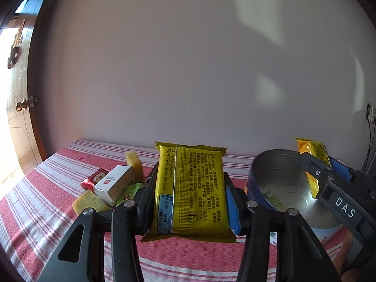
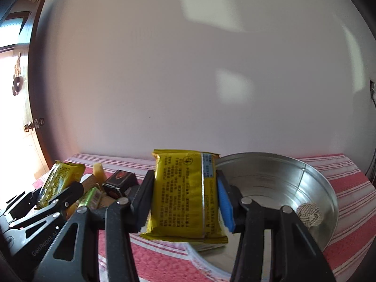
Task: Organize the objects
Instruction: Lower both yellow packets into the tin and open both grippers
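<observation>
My left gripper (image 1: 190,192) is shut on a yellow snack packet (image 1: 190,188), held upright above the red striped cloth (image 1: 47,195). My right gripper (image 2: 185,197) is shut on a second yellow snack packet (image 2: 185,195), held at the near rim of a round metal tin (image 2: 312,183). The tin also shows in the left wrist view (image 1: 277,176), with the right gripper and its packet (image 1: 315,155) over it. A woven rope ball (image 2: 309,213) lies inside the tin. The left gripper's packet (image 2: 58,178) shows at the left of the right wrist view.
A pile of small items lies left of the tin: a white box (image 1: 112,185), a red packet (image 1: 95,178), yellow sponges (image 1: 134,166), a green packet (image 2: 90,198) and a dark box (image 2: 119,181). The wall stands close behind the table. A wooden door (image 1: 16,117) is at left.
</observation>
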### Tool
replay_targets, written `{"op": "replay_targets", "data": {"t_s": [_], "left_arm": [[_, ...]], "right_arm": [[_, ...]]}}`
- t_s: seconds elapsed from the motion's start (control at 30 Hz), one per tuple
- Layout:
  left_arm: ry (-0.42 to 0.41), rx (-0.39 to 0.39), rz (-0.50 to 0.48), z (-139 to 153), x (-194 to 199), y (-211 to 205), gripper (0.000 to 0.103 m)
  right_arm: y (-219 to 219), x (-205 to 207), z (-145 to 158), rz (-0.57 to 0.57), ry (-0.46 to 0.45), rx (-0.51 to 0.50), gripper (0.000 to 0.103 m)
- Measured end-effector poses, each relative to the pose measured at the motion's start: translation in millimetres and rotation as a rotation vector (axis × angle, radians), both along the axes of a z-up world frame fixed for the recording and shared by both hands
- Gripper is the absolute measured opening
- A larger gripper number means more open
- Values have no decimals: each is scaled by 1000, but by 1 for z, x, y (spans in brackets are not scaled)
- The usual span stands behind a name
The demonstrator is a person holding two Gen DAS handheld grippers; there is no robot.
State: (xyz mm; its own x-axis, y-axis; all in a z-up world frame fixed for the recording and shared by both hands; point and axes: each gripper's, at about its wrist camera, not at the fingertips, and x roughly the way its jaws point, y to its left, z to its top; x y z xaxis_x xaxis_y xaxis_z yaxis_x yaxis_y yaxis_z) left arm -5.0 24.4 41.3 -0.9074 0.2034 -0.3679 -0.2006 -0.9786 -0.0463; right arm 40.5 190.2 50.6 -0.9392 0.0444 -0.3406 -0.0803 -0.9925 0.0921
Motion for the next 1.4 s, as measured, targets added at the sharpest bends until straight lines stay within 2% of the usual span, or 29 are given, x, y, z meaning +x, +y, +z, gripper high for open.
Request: {"op": "replay_targets", "data": {"t_s": [0.2, 0.27, 0.5, 0.73, 0.87, 1.0, 1.4], "left_arm": [[8, -12, -51, 5, 0, 34, 52], [13, -16, -69, 6, 2, 47, 52], [23, -28, -127, 9, 4, 88, 52], [-9, -43, -180, -2, -4, 127, 52], [-37, -47, -190, -10, -9, 151, 52], [-55, -54, -206, -16, -13, 163, 52], [-66, -97, -218, -28, -9, 174, 52]], "right_arm": [[45, 6, 4, -81, 17, -14, 50], [73, 18, 2, -104, 20, -13, 50], [111, 17, -4, -178, -4, 27, 50], [130, 9, -11, -261, -43, 86, 50], [148, 2, -19, -290, -83, 73, 50], [156, -4, -22, -298, -121, 30, 50], [152, -16, -33, -280, -165, 53, 50]]}}
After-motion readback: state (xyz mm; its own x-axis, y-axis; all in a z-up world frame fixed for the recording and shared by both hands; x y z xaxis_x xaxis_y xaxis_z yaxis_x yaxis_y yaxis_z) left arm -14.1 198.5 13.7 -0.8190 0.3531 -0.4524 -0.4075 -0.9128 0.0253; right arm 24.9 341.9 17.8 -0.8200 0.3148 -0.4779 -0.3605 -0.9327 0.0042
